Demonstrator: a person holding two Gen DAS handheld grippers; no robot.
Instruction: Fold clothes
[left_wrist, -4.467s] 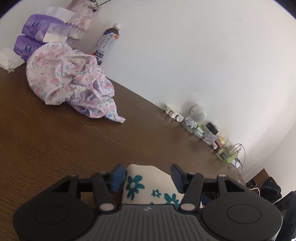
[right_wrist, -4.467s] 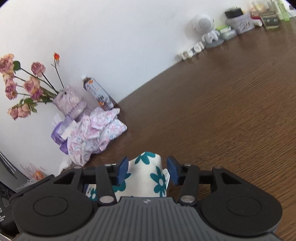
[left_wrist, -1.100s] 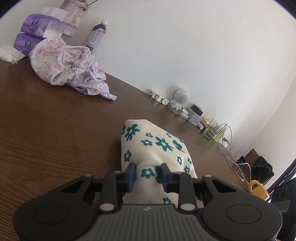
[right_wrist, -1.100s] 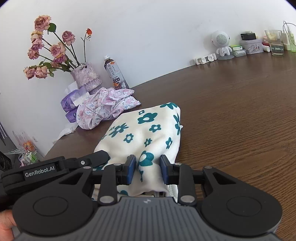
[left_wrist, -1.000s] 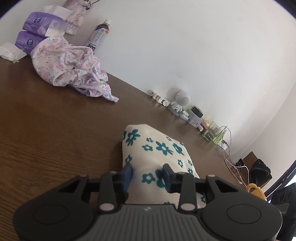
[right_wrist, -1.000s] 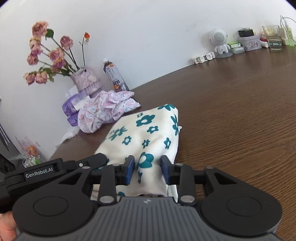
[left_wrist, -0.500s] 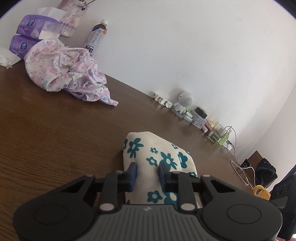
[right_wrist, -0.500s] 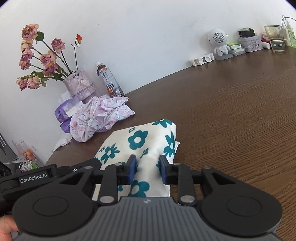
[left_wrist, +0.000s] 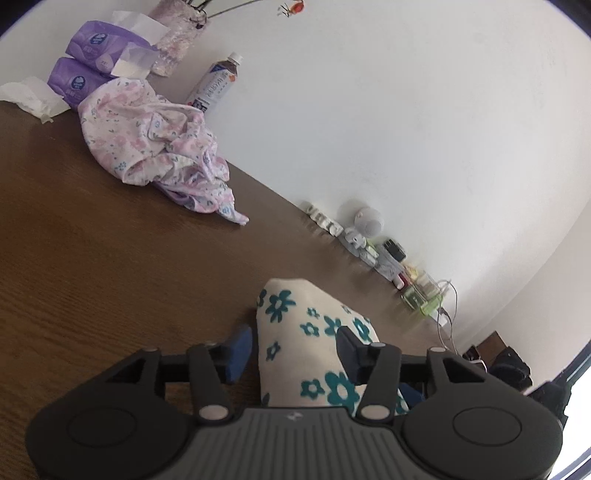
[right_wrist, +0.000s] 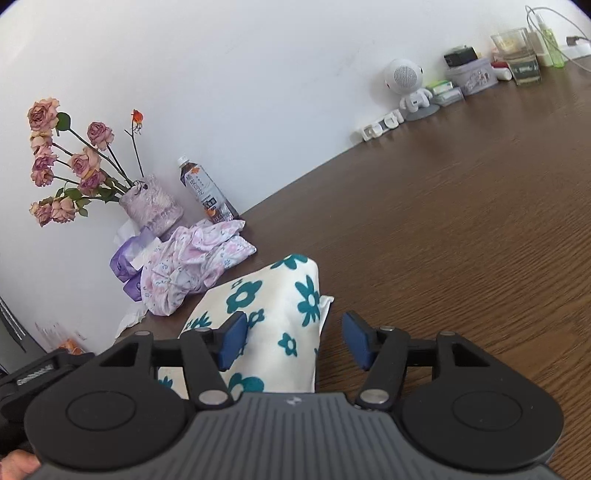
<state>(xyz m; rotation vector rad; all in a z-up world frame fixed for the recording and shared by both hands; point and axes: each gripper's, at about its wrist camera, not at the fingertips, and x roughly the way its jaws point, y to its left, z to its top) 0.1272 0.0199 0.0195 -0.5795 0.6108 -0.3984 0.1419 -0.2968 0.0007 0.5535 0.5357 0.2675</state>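
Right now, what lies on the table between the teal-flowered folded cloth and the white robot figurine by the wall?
Only bare wooden table lies between the teal-flowered cloth and the white robot figurine. The right wrist view shows this most clearly.

Brown wooden table — folded floral cloth, crumpled pink garment, bottle, vase.

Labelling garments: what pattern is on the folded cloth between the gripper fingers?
The folded cream cloth carries teal flower prints, large and small. Clearest in the right wrist view.
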